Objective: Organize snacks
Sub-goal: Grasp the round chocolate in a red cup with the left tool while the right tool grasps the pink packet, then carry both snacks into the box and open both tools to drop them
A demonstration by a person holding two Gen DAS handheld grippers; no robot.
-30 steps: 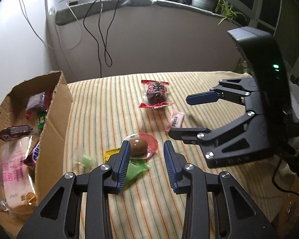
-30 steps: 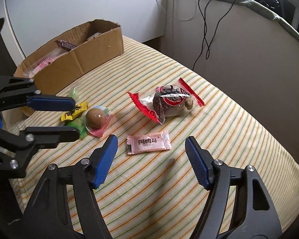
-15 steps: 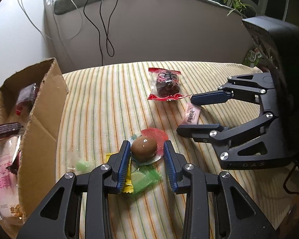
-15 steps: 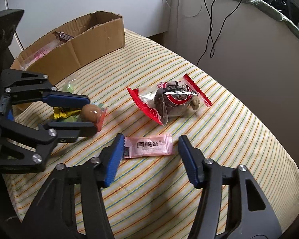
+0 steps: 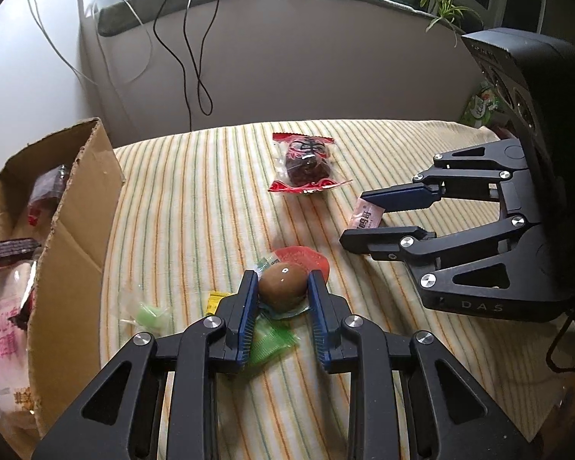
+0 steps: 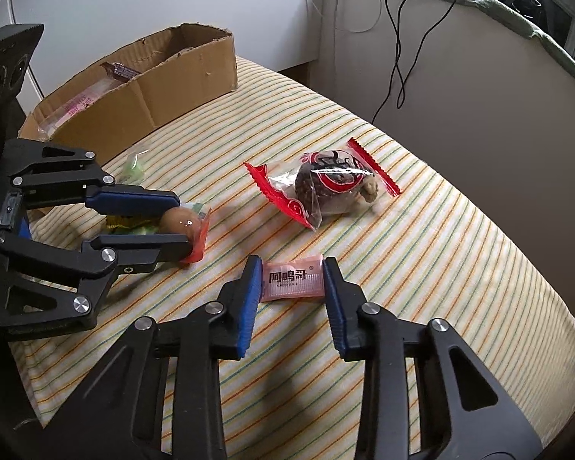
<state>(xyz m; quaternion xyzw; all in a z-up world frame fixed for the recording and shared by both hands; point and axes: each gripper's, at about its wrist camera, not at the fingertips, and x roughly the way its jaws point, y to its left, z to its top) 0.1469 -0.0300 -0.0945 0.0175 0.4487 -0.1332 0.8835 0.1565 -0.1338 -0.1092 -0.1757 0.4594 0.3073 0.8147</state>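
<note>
Lying crosswise btwn right claw (image 6: 290, 278) pads: pink packet (image 6: 292, 279).

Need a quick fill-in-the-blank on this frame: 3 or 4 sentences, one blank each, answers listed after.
1. The left gripper has its fingers on either side of a wrapped brown ____.
2. The right gripper straddles a flat ____ packet.
3. The cardboard box already holds several ____.
4. The red-ended bag lies on the ____ tablecloth.

Answers: egg; pink; snacks; striped
</note>
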